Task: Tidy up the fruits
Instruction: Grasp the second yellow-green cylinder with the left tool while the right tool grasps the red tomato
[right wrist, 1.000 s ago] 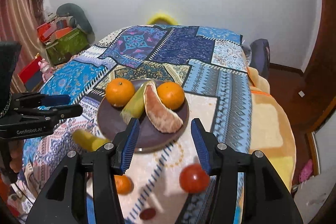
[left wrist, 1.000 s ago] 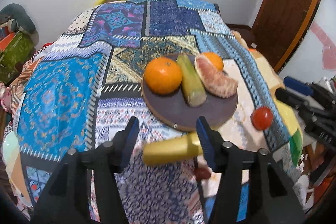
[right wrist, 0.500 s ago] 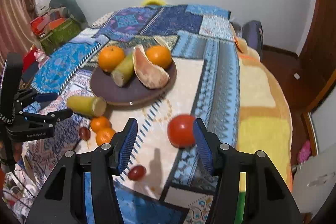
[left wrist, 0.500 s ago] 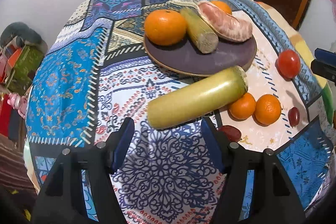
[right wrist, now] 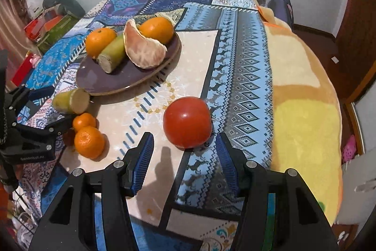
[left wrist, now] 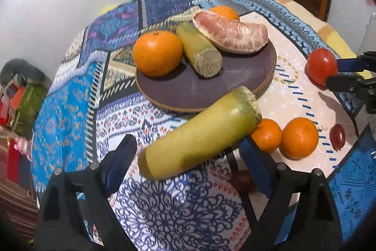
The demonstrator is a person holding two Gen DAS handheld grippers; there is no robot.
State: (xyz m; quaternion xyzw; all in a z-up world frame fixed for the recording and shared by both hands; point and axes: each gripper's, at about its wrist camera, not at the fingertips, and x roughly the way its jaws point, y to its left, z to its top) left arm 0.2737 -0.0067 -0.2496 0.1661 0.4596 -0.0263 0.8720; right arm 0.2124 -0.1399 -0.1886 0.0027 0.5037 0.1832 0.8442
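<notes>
Sugarcane piece [left wrist: 199, 133] lies between the opening left gripper [left wrist: 188, 157] jaws, untouched; centre before closing. Right gripper [right wrist: 183, 157], open, should straddle the tomato [right wrist: 187, 122] squarely.

Red tomato [right wrist: 187, 122] on patterned cloth [right wrist: 242, 77], just beyond open right hand-held gripper [right wrist: 184, 157]

On the bed [right wrist: 235, 58], the plate [right wrist: 98, 79] carries two mandarins, a sugarcane piece [right wrist: 111, 55] and a pomelo wedge [right wrist: 143, 48]. At its 7 o'clock lies another sugarcane piece [right wrist: 70, 100], two mandarins just beyond; the tomato [right wrist: 186, 125] sits at 4 o'clock.
</notes>
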